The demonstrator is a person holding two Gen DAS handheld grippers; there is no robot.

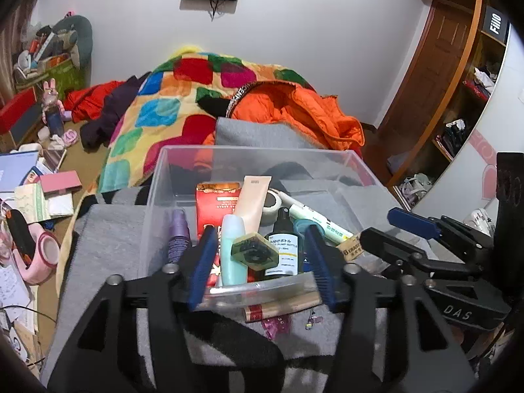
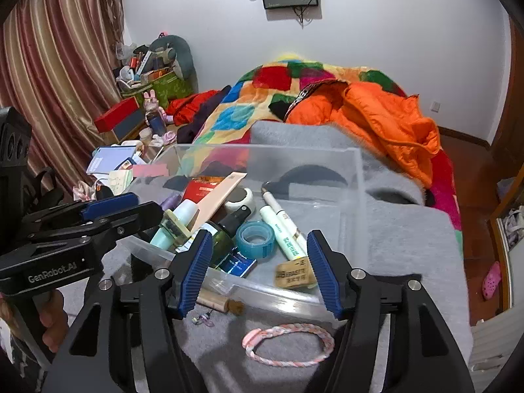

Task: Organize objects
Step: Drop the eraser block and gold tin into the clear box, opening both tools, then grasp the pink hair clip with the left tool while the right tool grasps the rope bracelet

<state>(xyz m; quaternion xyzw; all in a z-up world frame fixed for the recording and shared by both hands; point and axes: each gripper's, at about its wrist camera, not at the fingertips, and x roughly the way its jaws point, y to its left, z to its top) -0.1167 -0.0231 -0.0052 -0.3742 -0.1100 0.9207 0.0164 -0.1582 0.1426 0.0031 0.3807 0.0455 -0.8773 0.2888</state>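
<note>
Here, both your claws, left (image 1: pixel 262 262) and right (image 2: pixel 258 268), hang released (nothing gripped) over the near rim of a clear box (image 2: pixel 278 296) of toiletries on a grey blanket (image 2: pixel 409 239).

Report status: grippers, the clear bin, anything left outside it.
Left gripper and right gripper both open, empty, at the near wall of the clear bin. Bin holds small items. Pink braided bracelet and wooden stick lie outside on grey blanket.

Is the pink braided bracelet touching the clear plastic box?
Apart. The right wrist view shows the pink braided bracelet lying on the grey blanket, with a strip of blanket between it and the front wall of the clear plastic box.
</note>
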